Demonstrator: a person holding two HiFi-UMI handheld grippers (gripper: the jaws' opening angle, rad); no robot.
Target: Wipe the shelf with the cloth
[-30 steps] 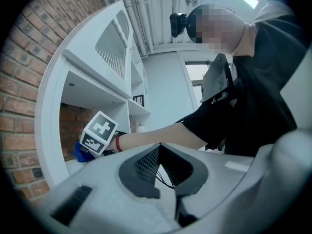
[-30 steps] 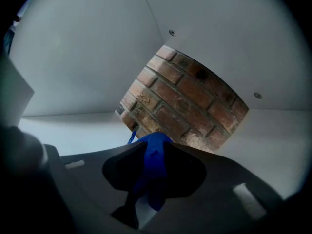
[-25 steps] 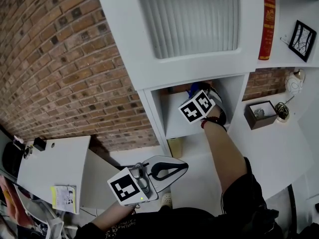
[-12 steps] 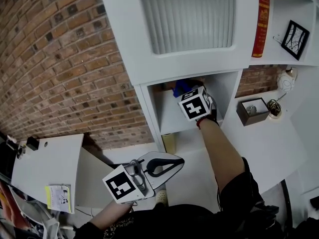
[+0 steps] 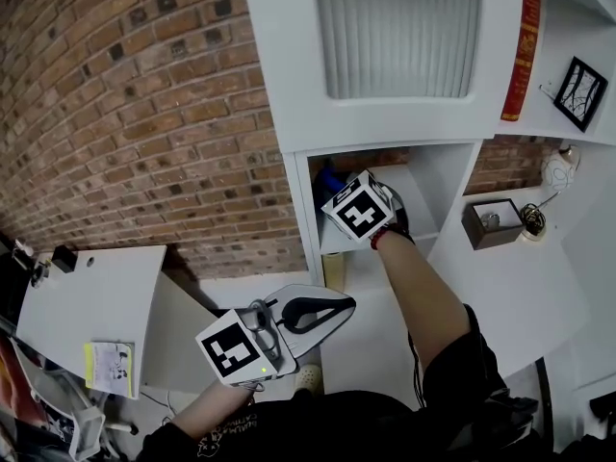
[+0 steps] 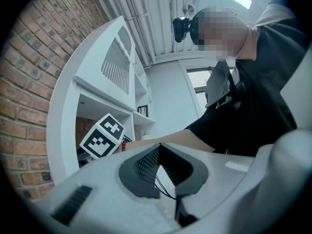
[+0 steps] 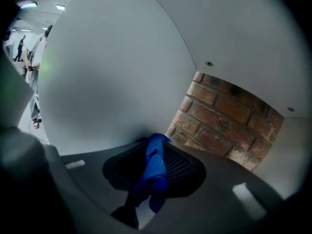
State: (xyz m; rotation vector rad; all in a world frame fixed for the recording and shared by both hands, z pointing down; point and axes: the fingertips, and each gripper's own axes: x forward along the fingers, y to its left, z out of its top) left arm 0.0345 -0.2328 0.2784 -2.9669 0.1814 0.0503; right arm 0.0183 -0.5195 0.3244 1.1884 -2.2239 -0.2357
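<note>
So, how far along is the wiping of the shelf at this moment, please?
Done: the blue cloth is picked up and clamped in the right gripper. In hand: that gripper is inside the open shelf compartment, with the cloth close to its left wall. How much is already wiped cannot be told. Remaining: any unwiped surface, then withdrawing. The left gripper is shut, empty, below the shelf.

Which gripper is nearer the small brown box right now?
Right. The right gripper, gripping the blue cloth, is inside the shelf compartment, left of the brown box; the left gripper hangs lower, farther off.
</note>
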